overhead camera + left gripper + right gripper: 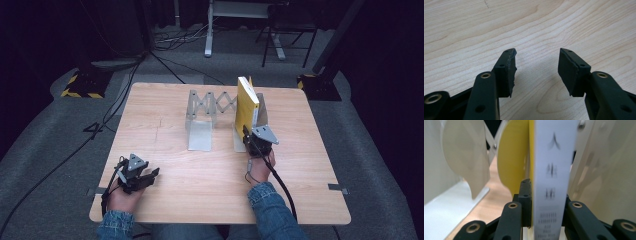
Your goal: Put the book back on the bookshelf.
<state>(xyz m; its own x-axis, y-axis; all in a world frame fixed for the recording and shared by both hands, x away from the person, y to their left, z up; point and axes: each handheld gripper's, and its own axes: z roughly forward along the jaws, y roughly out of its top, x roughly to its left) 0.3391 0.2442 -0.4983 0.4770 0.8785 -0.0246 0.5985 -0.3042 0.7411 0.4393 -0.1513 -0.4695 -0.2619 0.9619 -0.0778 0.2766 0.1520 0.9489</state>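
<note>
book: yellow-covered book [246,106] stands upright in the right bay of the expanding metal book rack [206,112], at 1 o'clock from table centre, white spine [551,177] facing you.
right gripper: your right gripper [248,134] is clamped on the spine's lower end, one jaw on each cover; pads [526,195] press flat against it.
left gripper: your left gripper [536,72] sits at 8 o'clock on the table [165,145], jaws well apart, nothing between them.
handling: likely stiff, moderate weight, glossy covers so probably slippery; gripped low, the top will want to tip.
hold point: take it across spine and covers; I'd judge mid-height steadier than the bottom edge.
obstacles: rack's right plate [599,170] is just beside the book, curved divider [466,157] at 9 o'clock; slide straight along the bay.
surroundings: cables and stand legs on the floor beyond the table, well clear.
</note>
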